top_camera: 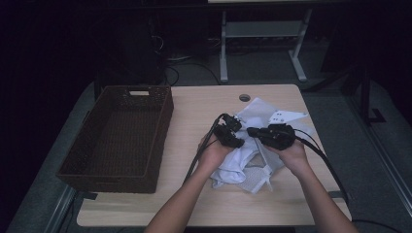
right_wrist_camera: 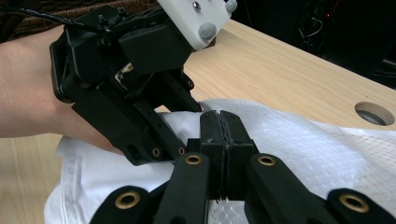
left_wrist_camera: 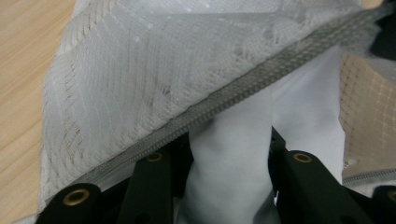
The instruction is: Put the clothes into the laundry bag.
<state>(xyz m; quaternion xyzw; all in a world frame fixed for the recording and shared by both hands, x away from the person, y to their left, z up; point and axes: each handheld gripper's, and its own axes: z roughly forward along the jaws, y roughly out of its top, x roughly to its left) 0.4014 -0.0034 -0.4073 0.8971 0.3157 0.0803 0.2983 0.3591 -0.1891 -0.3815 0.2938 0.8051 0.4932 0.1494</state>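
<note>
Left gripper (top_camera: 236, 137): white garment (left_wrist_camera: 233, 154) bunched between part-spread jaws, at zippered mesh bag (left_wrist_camera: 140, 84) mouth; right gripper (right_wrist_camera: 223, 140): jaws pressed together on mesh edge; both held mid-table, right of brown basket (top_camera: 116, 170); forearms entering from near edge.

Tabletop (top_camera: 194, 204): pale wood-grain surface with rounded corners and a round cable hole (top_camera: 245, 97) near its far edge.
Floor (top_camera: 340, 121): grey carpet on every side of the tabletop.
Far furniture: white metal desk frame (top_camera: 262, 43) with two legs on flat feet, standing beyond the tabletop.
Cables (top_camera: 180, 68): dark loops lying on the floor near that frame's left leg.
Light: dim room; the far side and both upper corners fall into black.
</note>
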